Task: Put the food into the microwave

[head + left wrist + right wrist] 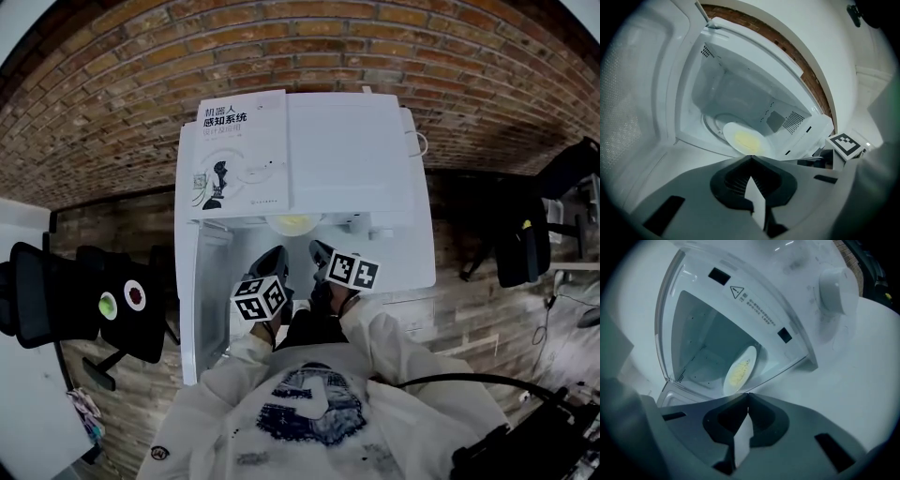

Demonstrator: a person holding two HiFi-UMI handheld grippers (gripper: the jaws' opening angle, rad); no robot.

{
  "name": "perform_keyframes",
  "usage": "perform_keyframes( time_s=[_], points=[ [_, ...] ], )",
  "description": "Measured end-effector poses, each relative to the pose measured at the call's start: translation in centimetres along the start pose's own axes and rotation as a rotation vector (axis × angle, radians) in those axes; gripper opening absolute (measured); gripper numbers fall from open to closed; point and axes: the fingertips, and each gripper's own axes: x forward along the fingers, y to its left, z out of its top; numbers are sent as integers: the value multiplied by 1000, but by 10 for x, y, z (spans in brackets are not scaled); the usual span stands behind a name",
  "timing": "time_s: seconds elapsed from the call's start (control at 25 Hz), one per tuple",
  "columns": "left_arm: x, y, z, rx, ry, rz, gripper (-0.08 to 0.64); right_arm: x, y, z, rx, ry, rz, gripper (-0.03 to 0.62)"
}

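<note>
Plate of yellow food (745,139) pinched at near rim by closed jaws of left gripper (751,158) and right gripper (747,394), kept level for sliding into open microwave (347,150).

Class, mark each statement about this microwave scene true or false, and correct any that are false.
1. The microwave has its door open. True.
2. A book lies on top of the microwave. True.
3. The plate carries red food. False: the food is yellow.
4. Both grippers have their jaws wide apart. False: the left gripper and the right gripper each have their jaws closed at the plate's near rim.
</note>
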Motion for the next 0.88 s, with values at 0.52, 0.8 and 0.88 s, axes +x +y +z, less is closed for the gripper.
perform_keyframes(
  time_s=[0.52,0.8,0.88],
  points=[
    [29,7,-3,3,51,0,8,22,1,8,-5,17,-8,14],
    [35,10,-1,0,60,-7,8,28,2,10,-3,17,-7,14],
    [37,10,1,0,61,-6,8,29,2,11,-2,18,-7,14]
  ],
)
